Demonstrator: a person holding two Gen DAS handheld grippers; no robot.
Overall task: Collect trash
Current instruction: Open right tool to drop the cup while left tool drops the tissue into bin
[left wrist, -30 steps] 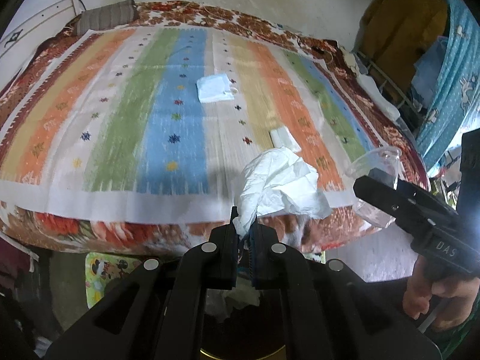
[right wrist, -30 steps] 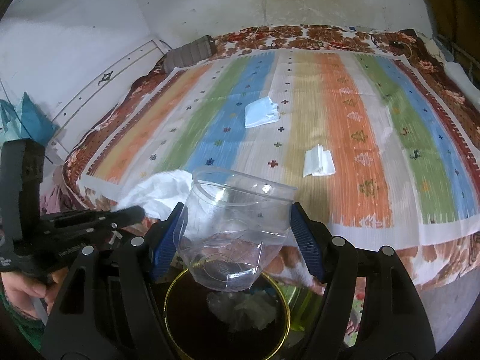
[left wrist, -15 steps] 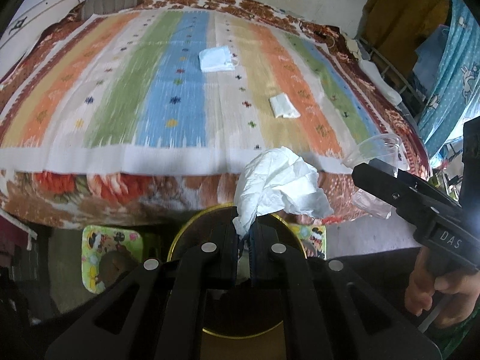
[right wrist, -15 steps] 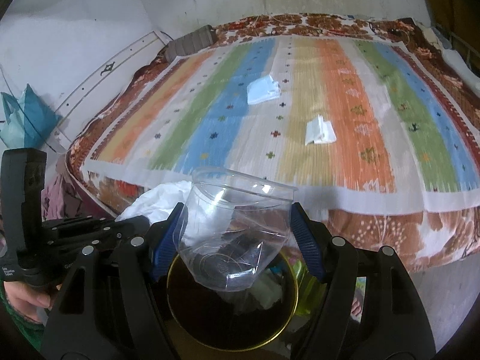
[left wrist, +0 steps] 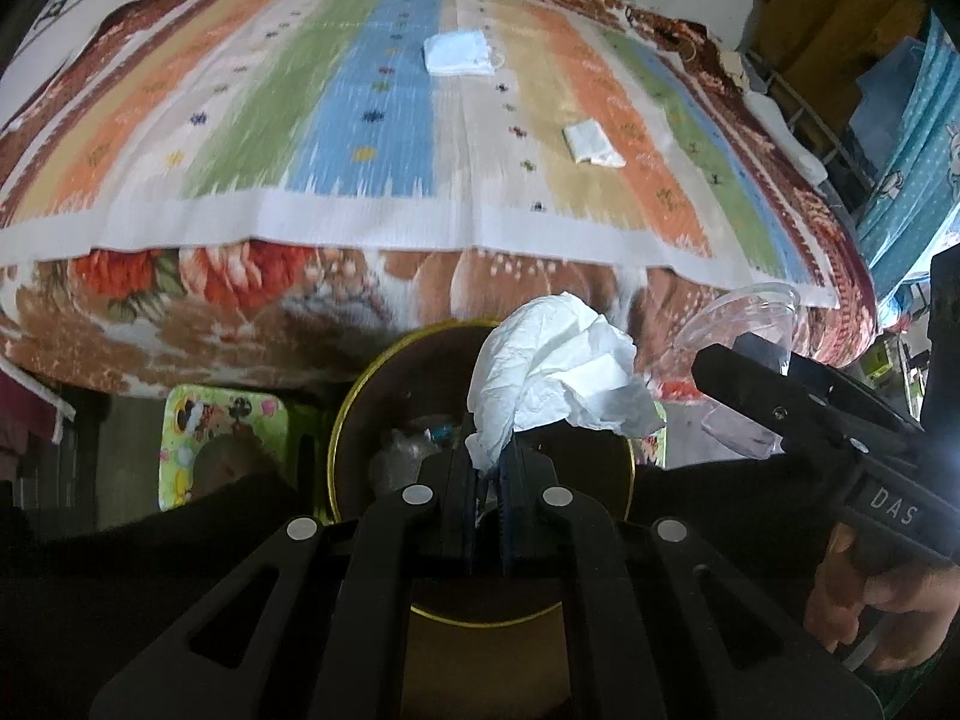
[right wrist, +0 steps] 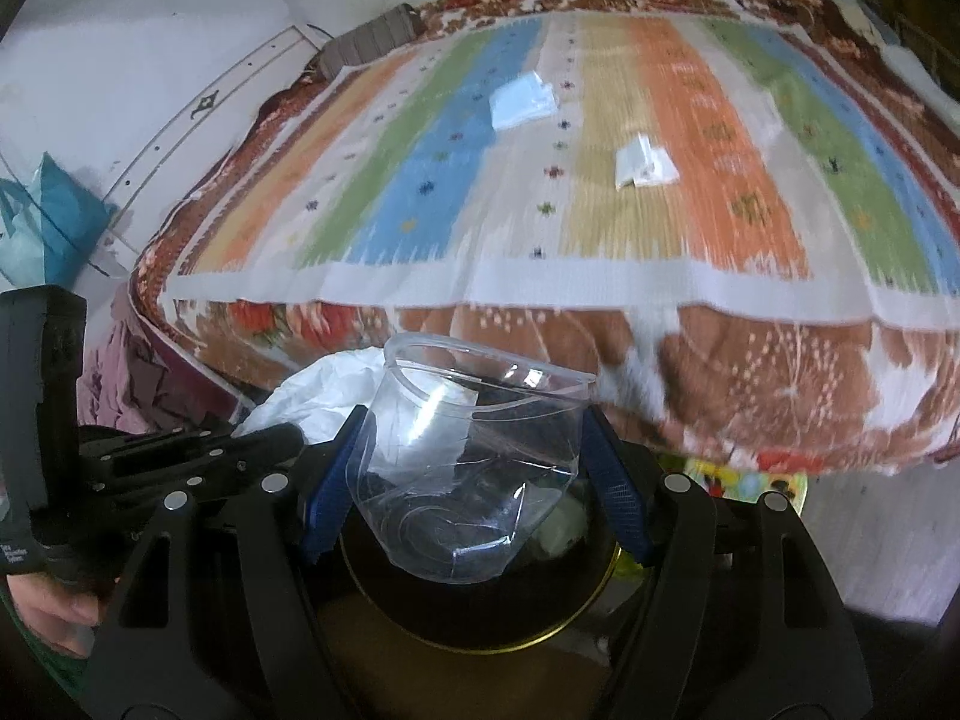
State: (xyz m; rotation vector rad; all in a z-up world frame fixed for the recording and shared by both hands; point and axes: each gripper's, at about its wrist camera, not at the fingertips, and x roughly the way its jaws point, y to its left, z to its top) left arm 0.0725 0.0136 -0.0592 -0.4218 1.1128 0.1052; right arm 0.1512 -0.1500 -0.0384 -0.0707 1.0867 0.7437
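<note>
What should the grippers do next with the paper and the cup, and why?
Probably let go. The left gripper pinches the crumpled tissue and the right gripper clamps the clear cup, both right above the open bin.

A bed (left wrist: 252, 300) with a floral blanket is carrying a striped rug (left wrist: 336, 138) that is covering most of its top. Two white folded papers are lying on the rug: one (left wrist: 459, 53) toward the far edge, near the middle, another (left wrist: 591, 144) nearer the front edge, rightward.
</note>
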